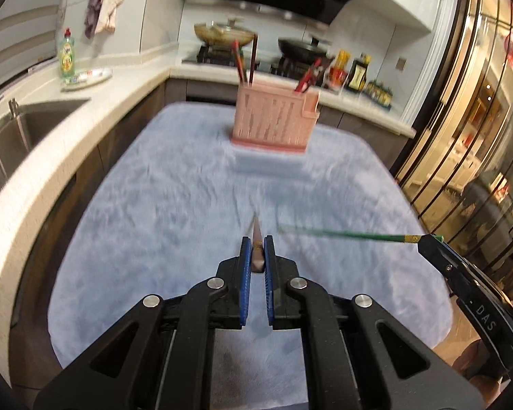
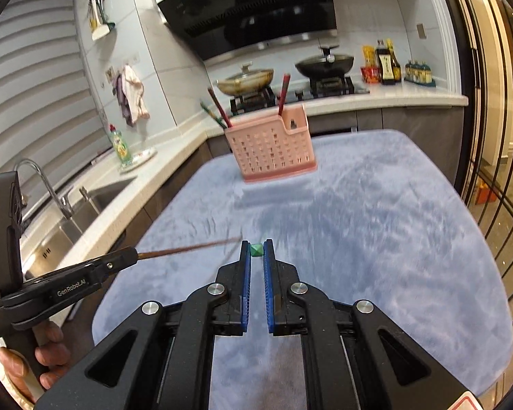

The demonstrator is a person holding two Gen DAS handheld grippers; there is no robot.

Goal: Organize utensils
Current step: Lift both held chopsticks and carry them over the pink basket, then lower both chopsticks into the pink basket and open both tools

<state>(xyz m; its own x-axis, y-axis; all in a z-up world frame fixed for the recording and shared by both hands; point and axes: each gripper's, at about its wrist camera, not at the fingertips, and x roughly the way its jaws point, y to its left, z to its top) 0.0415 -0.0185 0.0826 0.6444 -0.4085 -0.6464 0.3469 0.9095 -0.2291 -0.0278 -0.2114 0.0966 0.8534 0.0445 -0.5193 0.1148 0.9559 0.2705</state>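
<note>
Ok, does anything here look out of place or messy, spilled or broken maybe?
Nothing spilled or broken. The pink holder stands upright on the blue cloth, sticks leaning loosely inside. The left claw grips a brown chopstick, the right claw a green chopstick. Both views are motion-blurred.

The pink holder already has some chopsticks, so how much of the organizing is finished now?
Done: several chopsticks stand in the pink holder. In hand: the left gripper grips a brown chopstick, the right gripper a green chopstick. Left: both must go into the holder. No other utensils show on the blue cloth.
</note>
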